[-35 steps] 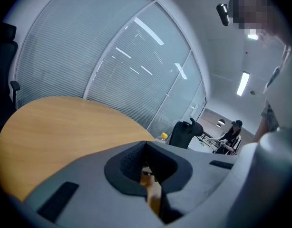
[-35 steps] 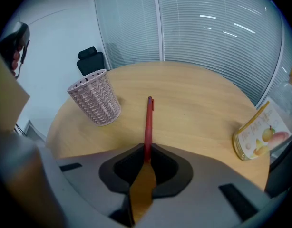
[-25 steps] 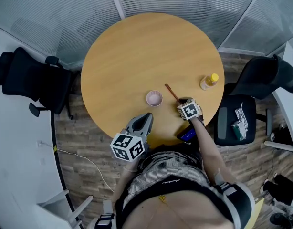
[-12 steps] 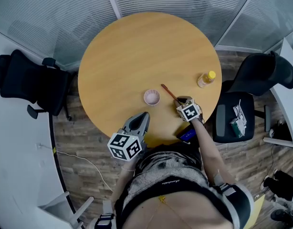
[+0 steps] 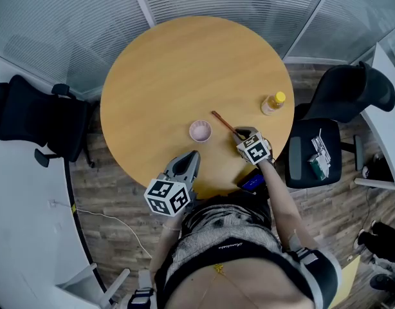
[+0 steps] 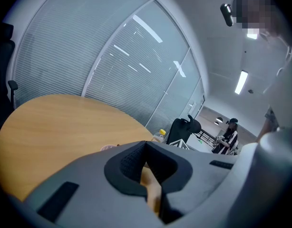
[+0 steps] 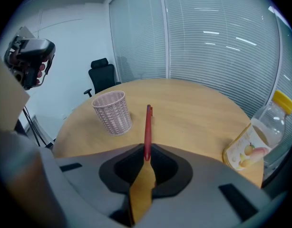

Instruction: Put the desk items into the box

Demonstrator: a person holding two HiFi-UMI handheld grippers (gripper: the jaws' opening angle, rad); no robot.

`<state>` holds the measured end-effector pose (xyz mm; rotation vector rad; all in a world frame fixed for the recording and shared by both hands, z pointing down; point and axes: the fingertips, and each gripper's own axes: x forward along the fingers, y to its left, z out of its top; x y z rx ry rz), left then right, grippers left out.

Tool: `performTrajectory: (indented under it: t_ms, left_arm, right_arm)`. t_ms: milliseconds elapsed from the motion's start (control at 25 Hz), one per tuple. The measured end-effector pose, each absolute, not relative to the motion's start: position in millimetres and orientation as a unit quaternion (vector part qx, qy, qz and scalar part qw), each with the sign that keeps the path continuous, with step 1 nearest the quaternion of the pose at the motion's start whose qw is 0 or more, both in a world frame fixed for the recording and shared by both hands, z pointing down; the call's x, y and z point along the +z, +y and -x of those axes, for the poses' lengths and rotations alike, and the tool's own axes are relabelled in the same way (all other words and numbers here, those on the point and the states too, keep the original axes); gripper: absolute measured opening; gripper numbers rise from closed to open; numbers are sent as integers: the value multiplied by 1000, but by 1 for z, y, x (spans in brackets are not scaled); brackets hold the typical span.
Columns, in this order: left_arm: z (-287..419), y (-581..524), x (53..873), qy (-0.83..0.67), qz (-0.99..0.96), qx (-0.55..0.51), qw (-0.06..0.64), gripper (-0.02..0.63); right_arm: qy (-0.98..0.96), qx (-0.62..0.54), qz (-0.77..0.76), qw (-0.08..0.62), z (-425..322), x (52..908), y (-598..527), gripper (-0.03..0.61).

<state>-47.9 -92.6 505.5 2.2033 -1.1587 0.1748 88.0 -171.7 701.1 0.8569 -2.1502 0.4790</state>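
Observation:
My right gripper (image 5: 241, 136) is shut on a red pen (image 5: 221, 121) near the front right of the round wooden table (image 5: 178, 69). In the right gripper view the pen (image 7: 147, 132) sticks straight out from the jaws of this gripper (image 7: 147, 158), tilted above the tabletop. A pink mesh cup (image 5: 200, 131) stands upright just left of the pen's tip; in the right gripper view this cup (image 7: 112, 112) is ahead on the left. My left gripper (image 5: 192, 154) hovers at the table's near edge, jaws together and empty (image 6: 146, 144).
A yellow-capped juice bottle (image 5: 272, 103) stands near the table's right edge, close on the right in the right gripper view (image 7: 257, 139). Black office chairs flank the table at left (image 5: 36, 121) and right (image 5: 342, 95); the right one's seat holds small items (image 5: 318, 156).
The right gripper has risen a little with the pen still pinched in it. The left gripper has stayed where it was.

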Motion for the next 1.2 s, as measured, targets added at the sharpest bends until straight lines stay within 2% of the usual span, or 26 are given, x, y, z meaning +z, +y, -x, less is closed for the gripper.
performTrajectory:
  t_ms: [1200]
  left_arm:
    - [52, -93, 516, -449, -834, 86, 310, 18]
  right_arm:
    - [-888, 92, -332, 305, -70, 575, -182, 57]
